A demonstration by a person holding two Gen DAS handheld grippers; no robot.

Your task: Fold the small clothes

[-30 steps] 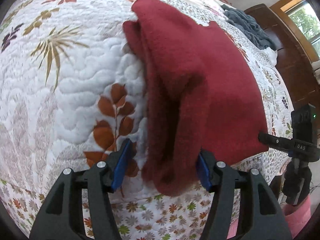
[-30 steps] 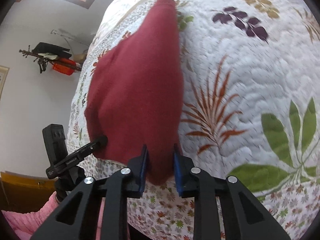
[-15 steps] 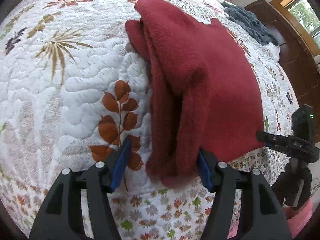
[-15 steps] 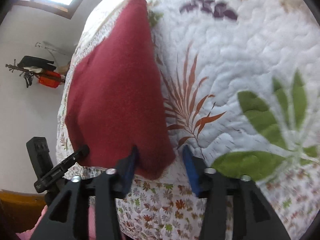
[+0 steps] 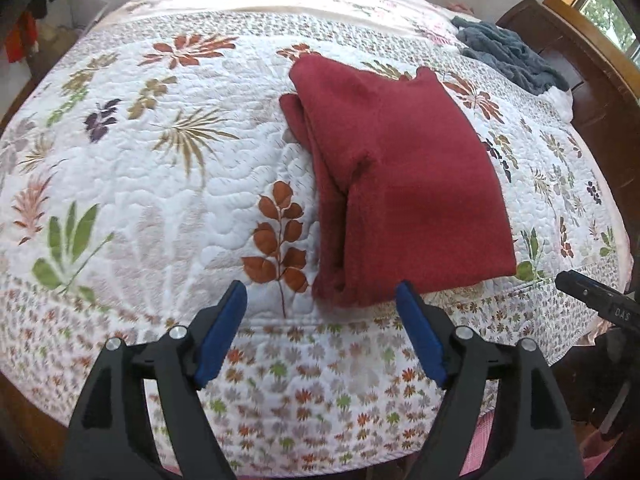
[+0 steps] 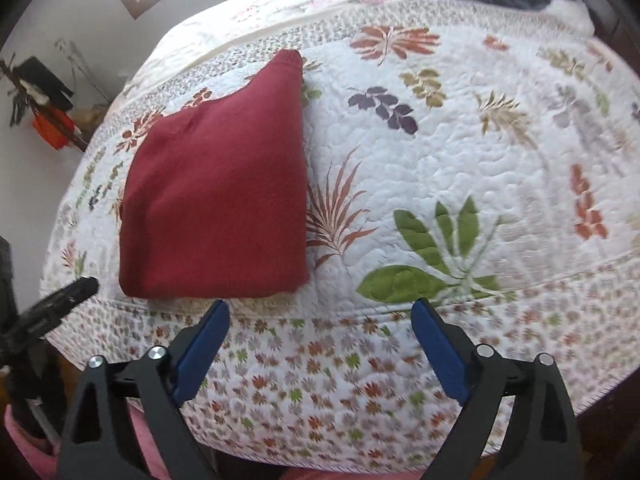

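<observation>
A dark red garment [image 5: 400, 184] lies folded flat on the leaf-patterned quilt [image 5: 160, 168], its layered edge showing along its left side. In the right wrist view the same red garment [image 6: 216, 200] sits left of centre near the bed's front edge. My left gripper [image 5: 320, 300] is open, pulled back from the garment's near corner, with nothing between its blue pads. My right gripper [image 6: 320, 316] is open too, wide apart above the quilt's floral border, clear of the cloth.
A grey-blue garment [image 5: 508, 56] is heaped at the far corner of the bed, by a dark wooden headboard [image 5: 580, 92]. A black device on a stand [image 5: 600, 308] pokes in beside the bed's edge. A pink item [image 6: 24, 452] lies below.
Both grippers have backed away from the red garment and lifted. The right gripper was shut on its near corner a second ago, then let go and opened wide. The garment stays folded.
</observation>
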